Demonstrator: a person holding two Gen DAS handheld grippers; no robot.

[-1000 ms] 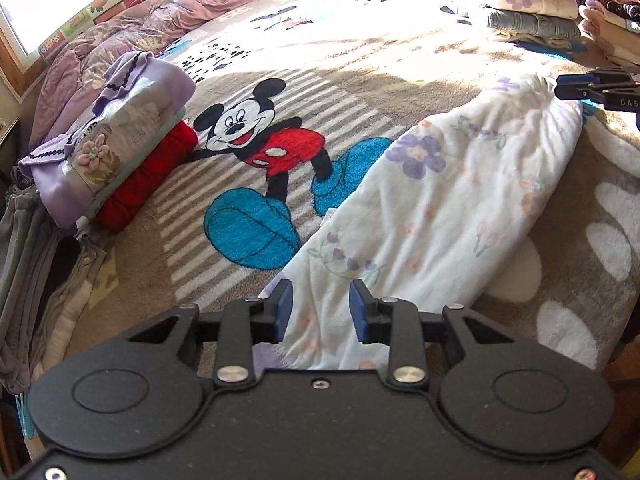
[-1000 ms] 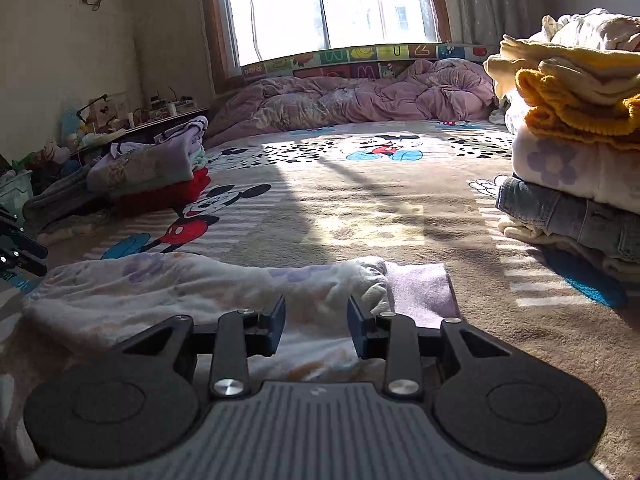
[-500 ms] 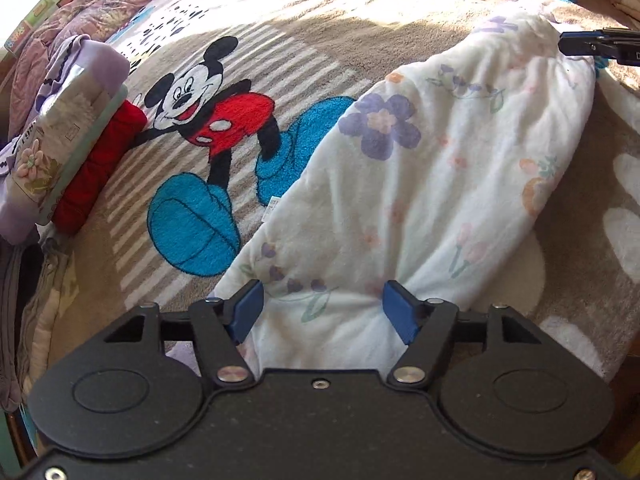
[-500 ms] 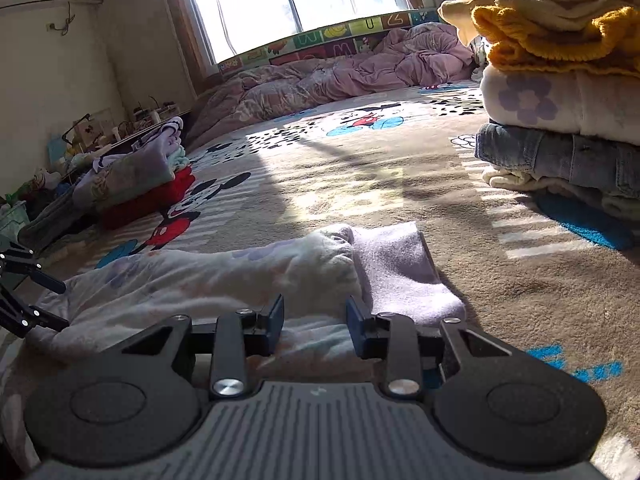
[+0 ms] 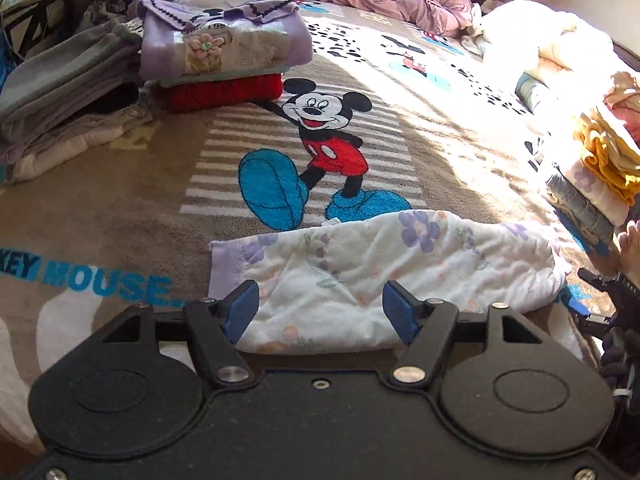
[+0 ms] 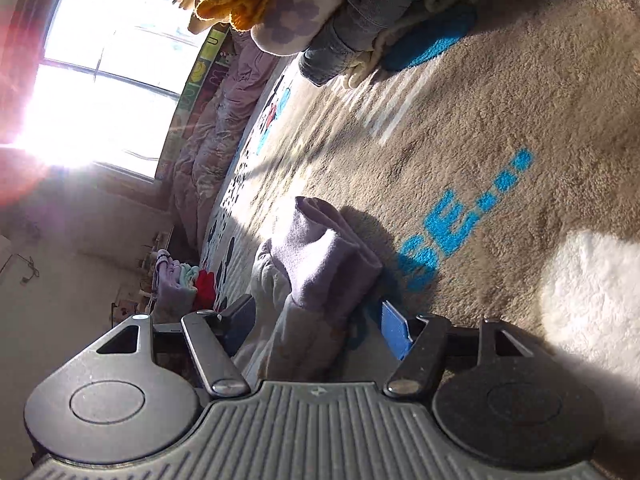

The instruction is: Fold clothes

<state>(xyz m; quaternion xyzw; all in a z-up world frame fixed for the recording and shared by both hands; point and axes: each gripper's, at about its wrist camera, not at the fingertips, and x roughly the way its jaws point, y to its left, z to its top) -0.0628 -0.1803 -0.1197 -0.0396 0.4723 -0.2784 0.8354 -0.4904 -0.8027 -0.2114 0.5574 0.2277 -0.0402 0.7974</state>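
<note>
Now the floral garment [image 5: 392,276] lies folded into a long band across the Mickey Mouse blanket [image 5: 320,152] on the bed, just in front of the cartoon's blue shoes. The left gripper [image 5: 320,312] sits at the band's near edge with its blue fingers [image 5: 242,310] spread wide, the white cloth lying between them but not pinched. At the right end of the band, the right gripper [image 5: 600,300] shows as a dark frame close to the cloth. From its own camera, rolled on its side, the right gripper [image 6: 318,326] also has its fingers [image 6: 394,334] wide apart, with the garment's purple cuff [image 6: 328,256] standing up between them, ungripped. A folded pile [image 5: 224,52] with a red item at the bottom rests beyond the cartoon, and another stack of clothes [image 5: 596,176] stands at the right.
</note>
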